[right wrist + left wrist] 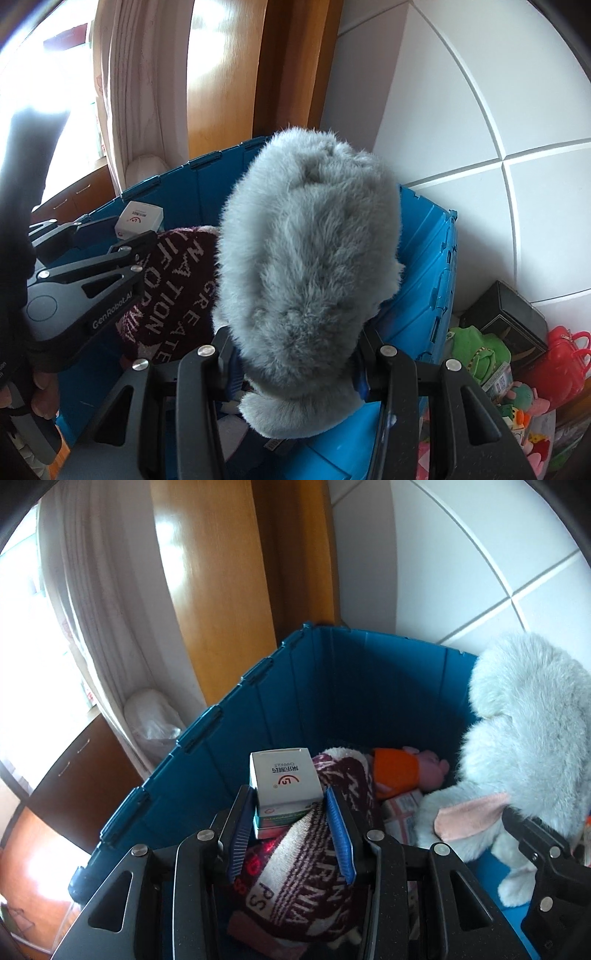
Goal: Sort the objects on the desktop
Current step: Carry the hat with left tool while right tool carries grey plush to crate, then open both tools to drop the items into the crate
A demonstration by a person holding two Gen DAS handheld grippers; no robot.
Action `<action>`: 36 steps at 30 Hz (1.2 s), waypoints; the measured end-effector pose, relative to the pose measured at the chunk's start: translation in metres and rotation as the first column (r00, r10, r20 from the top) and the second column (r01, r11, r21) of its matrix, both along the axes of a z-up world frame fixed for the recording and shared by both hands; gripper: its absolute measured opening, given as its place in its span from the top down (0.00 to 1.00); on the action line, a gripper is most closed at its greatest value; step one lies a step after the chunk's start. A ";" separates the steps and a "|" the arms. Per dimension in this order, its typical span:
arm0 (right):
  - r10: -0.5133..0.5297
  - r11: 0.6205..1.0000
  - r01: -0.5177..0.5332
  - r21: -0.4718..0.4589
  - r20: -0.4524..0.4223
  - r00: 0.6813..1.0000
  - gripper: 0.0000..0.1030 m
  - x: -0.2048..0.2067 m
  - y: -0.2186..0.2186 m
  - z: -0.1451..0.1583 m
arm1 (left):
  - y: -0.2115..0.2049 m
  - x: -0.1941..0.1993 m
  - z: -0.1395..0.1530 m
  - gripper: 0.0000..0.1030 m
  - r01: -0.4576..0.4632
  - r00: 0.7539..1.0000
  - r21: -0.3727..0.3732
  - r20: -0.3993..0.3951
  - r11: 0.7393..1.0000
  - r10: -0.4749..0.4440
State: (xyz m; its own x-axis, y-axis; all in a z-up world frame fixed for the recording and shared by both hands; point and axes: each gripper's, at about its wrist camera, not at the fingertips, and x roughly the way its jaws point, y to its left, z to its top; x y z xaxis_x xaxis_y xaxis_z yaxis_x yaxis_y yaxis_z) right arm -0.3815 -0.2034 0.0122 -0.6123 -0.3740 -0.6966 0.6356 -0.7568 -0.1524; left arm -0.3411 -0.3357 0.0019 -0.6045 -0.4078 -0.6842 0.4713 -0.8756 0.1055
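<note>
**Both grippers loaded over the blue crate**

We see our left gripper (290,834) clamped on a small stack of boxes: a white box (286,777) with a red logo on top, and a green-and-white box (282,814) beneath it, with a reddish edge showing under that. The 2 blue finger pads (340,834) press against the sides of the stack. The stack hangs inside the blue crate (229,738), just above a maroon-and-cream knitted cloth (314,878) with lettering that lies in the crate.

Our right gripper (295,373) is closed on a grey plush toy (310,266), holding it by its lower end so that the fluffy body stands upright over the crate (417,295). In the left wrist view the same toy (524,716) shows a pink ear and sits at the crate's right side.

Deeper in the crate we see a small pink doll in an orange top (406,773) lying beside the cloth, with a pale checked packet (402,812) below it.

Outside the crate, to its right, we see a green plush (476,350), a black box (509,317) and a red bag (565,354) crowded together. A curtain (88,609) and a wooden door (207,590) stand behind the crate.
</note>
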 end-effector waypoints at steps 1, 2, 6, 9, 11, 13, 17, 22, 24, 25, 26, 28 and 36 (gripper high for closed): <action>0.000 1.000 0.000 0.001 -0.001 1.000 0.57 -0.001 0.000 0.000 | 0.003 0.000 0.001 0.62 -0.001 1.000 -0.011 -0.006 1.000 0.001; 0.000 1.000 0.000 0.001 -0.003 1.000 0.57 -0.001 0.000 -0.001 | 0.006 0.000 0.002 0.62 -0.002 1.000 -0.023 -0.012 1.000 0.002; -0.005 1.000 0.005 0.000 -0.012 1.000 0.57 0.000 -0.001 0.000 | 0.009 0.000 0.006 0.45 0.006 1.000 -0.034 -0.026 0.999 -0.007; -0.007 1.000 0.007 -0.001 -0.019 1.000 0.56 -0.003 0.001 0.000 | 0.007 0.002 0.008 0.37 0.006 1.000 -0.030 -0.021 1.000 -0.007; -0.004 1.000 0.004 0.000 -0.020 1.000 0.55 -0.002 0.000 0.000 | 0.007 0.003 0.007 0.36 0.002 1.000 -0.026 -0.016 1.000 -0.003; -0.005 1.000 0.005 0.004 -0.025 1.000 0.54 -0.001 0.000 0.000 | 0.006 0.003 0.005 0.33 0.000 1.000 -0.019 -0.010 1.000 -0.001; -0.008 1.000 0.008 0.007 -0.040 0.999 0.54 0.002 -0.001 0.003 | 0.004 0.006 0.004 0.32 -0.002 1.000 -0.014 -0.008 1.000 0.002; -0.010 1.000 0.011 0.011 -0.051 0.999 0.54 0.008 0.000 0.008 | 0.003 0.010 0.006 0.32 -0.004 1.000 -0.008 -0.017 1.000 0.004; -0.013 1.000 0.013 0.009 -0.056 0.998 0.54 0.011 0.002 0.010 | 0.005 0.012 0.008 0.32 -0.001 1.000 -0.008 -0.024 1.000 0.000; -0.014 1.000 0.015 0.008 -0.058 0.998 0.54 0.012 0.003 0.012 | 0.006 0.014 0.010 0.32 0.003 1.000 -0.008 -0.029 1.000 -0.003; -0.016 1.000 0.017 0.006 -0.061 0.998 0.54 0.014 0.004 0.014 | 0.008 0.016 0.012 0.32 0.004 0.999 -0.009 -0.033 1.000 -0.005; -0.021 1.000 0.021 0.001 -0.068 0.997 0.54 0.018 0.008 0.017 | 0.012 0.020 0.015 0.32 0.008 0.999 -0.010 -0.041 1.000 -0.008; -0.044 0.999 0.041 -0.027 -0.100 0.994 0.54 0.042 0.027 0.034 | 0.035 0.043 0.030 0.32 0.027 0.997 -0.015 -0.078 1.000 -0.028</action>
